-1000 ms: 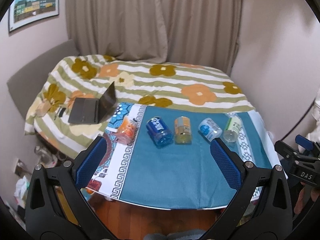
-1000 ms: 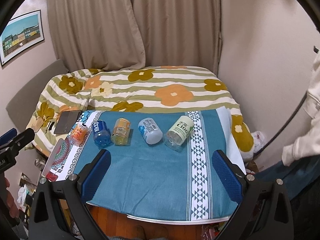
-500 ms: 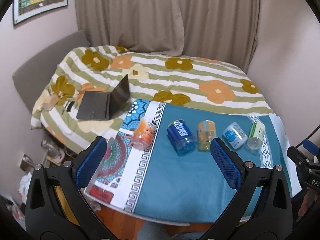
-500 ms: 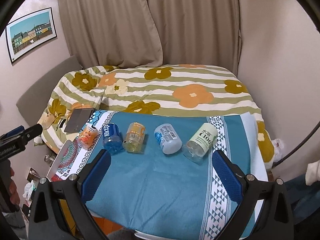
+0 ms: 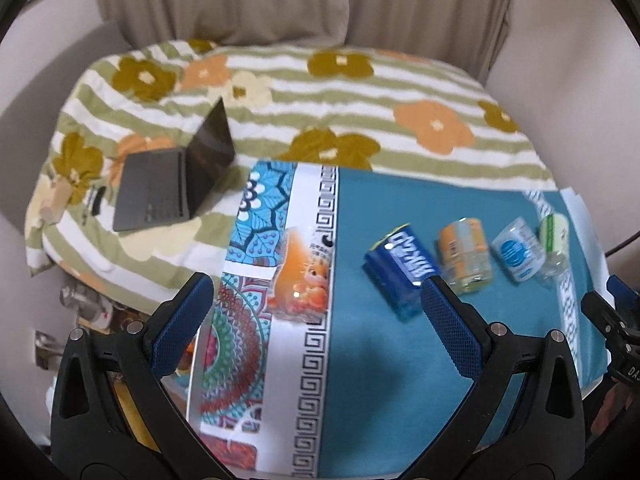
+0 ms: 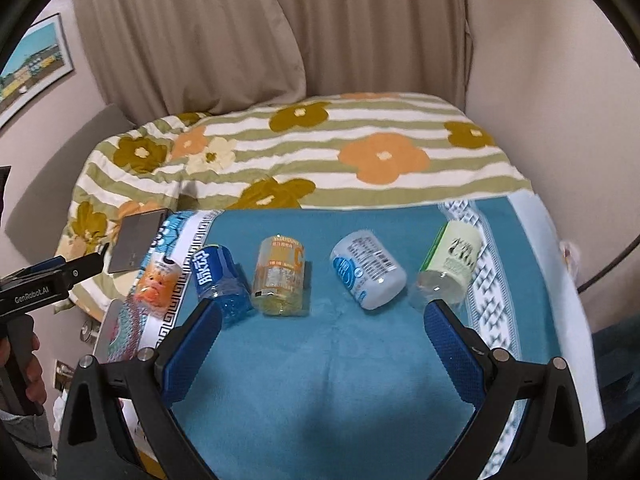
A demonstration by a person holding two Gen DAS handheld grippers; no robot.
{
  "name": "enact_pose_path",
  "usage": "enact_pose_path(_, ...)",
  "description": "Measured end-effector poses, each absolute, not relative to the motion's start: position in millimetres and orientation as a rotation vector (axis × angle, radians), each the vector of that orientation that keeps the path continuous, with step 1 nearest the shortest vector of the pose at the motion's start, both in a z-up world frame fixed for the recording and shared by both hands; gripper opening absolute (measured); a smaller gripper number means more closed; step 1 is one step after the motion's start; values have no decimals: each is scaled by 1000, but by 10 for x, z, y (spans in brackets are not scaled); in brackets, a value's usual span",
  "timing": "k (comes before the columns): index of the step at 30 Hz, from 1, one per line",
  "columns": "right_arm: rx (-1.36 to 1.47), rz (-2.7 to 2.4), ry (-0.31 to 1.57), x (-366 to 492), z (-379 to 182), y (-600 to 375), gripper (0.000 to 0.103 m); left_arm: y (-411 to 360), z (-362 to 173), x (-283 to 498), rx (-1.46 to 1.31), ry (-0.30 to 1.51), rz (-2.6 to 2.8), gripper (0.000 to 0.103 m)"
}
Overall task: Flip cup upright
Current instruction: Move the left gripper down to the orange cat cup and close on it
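Here both the left gripper [image 5: 316,300] and the right gripper [image 6: 322,322] are spread wide and hold nothing; the orange-printed clear plastic cup [image 5: 302,276] lies on its side on the patterned tablecloth [image 5: 360,380] and may roll away if one finger pushes it first.

The framed picture [image 6: 34,60] on the wall is cut by the left edge of the right wrist view. The laptop [image 6: 134,240] shows there only as a grey slab, its screen hidden. The dark blue cup [image 5: 402,266] is partly covered by a blue pad [image 5: 450,330] in the left wrist view. Print on the cups is too blurred to read. The floor clutter [image 5: 86,308] beside the bed is unclear.
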State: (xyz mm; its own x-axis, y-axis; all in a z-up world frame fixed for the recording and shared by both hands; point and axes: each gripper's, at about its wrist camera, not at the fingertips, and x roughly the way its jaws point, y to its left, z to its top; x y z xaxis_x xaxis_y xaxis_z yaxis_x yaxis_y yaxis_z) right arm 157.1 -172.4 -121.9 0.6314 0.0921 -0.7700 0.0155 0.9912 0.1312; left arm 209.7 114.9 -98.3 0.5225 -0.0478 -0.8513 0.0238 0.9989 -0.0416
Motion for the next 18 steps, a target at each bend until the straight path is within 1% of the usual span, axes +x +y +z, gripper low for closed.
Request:
enact_pose_path(7, 140, -13, 963, 1780, -1575, -1527, 101, 1266, -1515, 2555, -8, 1156, -100, 103)
enact_pose_path(12, 130, -49, 998, 1918, -1769, -1409, 101, 1299, -1876, 2724, -29, 1260, -121, 103)
enact_pose_path(14, 127, -57, 1013, 1948, -1830, -1379, 101, 1285, -2006, 2755, -29, 1301, -134, 96)
enact_pose_path(18, 122, -70, 1038, 2003, -1945, -1329, 101, 1241, -2183, 2770, -2, 1353, -153, 92)
